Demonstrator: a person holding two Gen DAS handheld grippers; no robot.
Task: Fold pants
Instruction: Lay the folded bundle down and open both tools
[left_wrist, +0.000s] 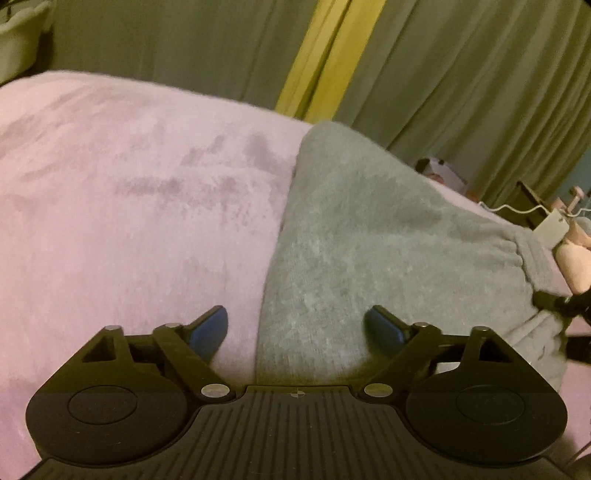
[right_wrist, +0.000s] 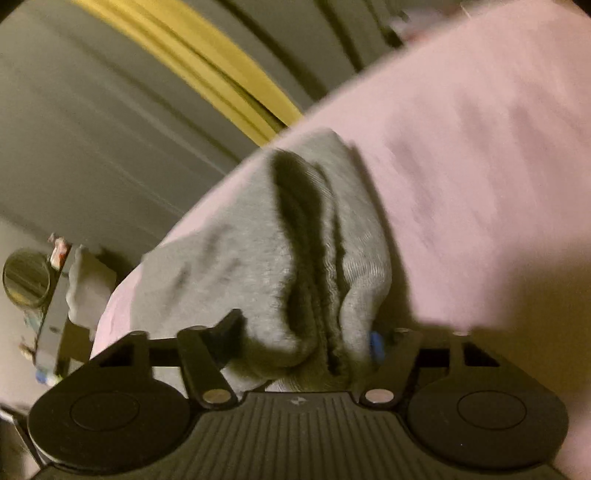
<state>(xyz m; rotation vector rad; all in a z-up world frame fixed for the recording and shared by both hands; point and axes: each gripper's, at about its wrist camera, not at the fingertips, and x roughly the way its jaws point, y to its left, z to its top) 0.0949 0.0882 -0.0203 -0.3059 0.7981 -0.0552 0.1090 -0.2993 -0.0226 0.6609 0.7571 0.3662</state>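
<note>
Grey pants (left_wrist: 369, 236) on pink blanket (left_wrist: 129, 192)

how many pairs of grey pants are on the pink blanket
1: the grey pants lie on the pink blanket, one bunched end between the right hand-held gripper fingers. Others may lie outside the views.

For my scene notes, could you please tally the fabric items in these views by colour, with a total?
Grey pants: 1
Pink blanket under them: 1
Olive-grey curtains: 1 set
Yellow strip showing between the curtains (fabric or wall, cannot tell): 1
Total: 4
</note>
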